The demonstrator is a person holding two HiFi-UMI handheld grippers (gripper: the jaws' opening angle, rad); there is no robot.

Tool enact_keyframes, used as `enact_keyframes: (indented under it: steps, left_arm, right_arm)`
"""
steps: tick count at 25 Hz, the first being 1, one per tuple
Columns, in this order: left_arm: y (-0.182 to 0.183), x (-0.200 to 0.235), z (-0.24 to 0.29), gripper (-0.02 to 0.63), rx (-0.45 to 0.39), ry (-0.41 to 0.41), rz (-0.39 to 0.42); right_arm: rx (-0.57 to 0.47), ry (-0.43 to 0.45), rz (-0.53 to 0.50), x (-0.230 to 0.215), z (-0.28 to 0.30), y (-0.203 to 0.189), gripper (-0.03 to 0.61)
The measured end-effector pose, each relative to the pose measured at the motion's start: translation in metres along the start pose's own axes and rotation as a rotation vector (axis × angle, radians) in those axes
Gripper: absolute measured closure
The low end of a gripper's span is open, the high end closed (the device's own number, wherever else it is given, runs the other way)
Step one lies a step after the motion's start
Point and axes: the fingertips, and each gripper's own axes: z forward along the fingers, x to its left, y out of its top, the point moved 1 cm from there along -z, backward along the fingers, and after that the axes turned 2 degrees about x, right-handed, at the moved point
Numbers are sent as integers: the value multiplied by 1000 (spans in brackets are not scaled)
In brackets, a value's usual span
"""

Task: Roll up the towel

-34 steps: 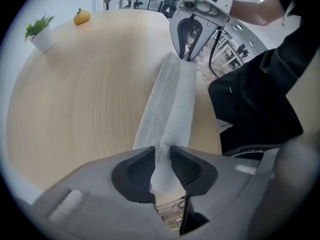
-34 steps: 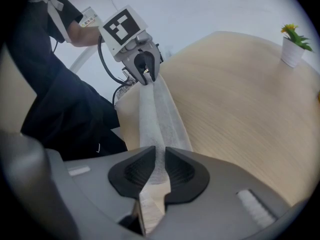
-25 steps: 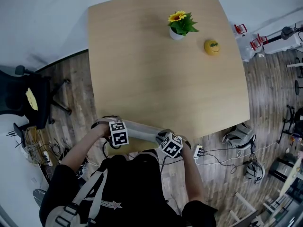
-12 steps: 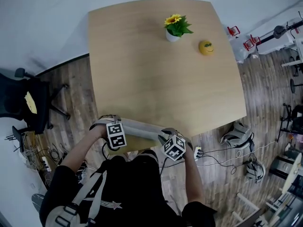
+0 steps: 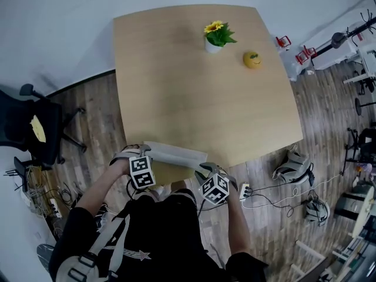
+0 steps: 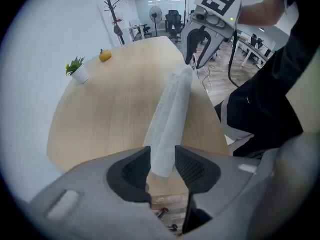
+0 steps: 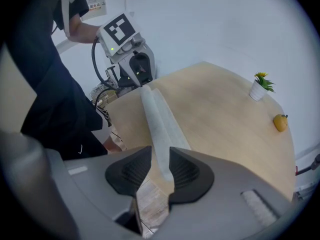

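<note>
Pale wood fills the middle of the head view: a table [image 5: 194,87] on a plank floor, with a potted plant [image 5: 216,35] and a yellow fruit [image 5: 252,59] toward the upper right, well apart from the work. Along the table's near edge, at lower centre of the frame, lies the towel [image 5: 176,154], already wound into a long pale roll. The left gripper [image 5: 136,152] stands at its left end and the right gripper [image 5: 205,167] at its right end, both pointing steeply down.

Left gripper view: the roll runs from lower centre up to the right gripper at the top of the frame. Its near end sits between the two dark pads, which stand apart and close alongside the cloth. I judge that they are not squeezing it.

Right gripper view: the roll runs from lower centre up and left to the left gripper. These jaws have just been opening. The towel's end shows in the gap between them, and the pads do not press on it.

The rolling itself looks done, so the step in hand is letting go. The next move calls for drawing both grippers straight up off the ends. The pads must be wide enough not to catch a layer, so that the roll stays wound and does not slip off the near edge.
</note>
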Motion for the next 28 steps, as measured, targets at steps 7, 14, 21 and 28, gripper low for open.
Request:
enact_keyframes:
  steps: [7,14,21,28]
  left_arm:
    - [-3,-30,2,446,-35,9,-6]
    - [2,-38,12,445,-45,42,24]
    - [3,-39,28,445,-36,30,34]
    - [5,-34,41,445,-19,17,34]
  right_arm:
    - [-5,-33,-2,22,5,-9,421]
    - [5,-70,-24,24,17,-15,403]
    - [32,-81,-53,16,36,-18,403]
    - [44,-107,-82,6,47,-21,403]
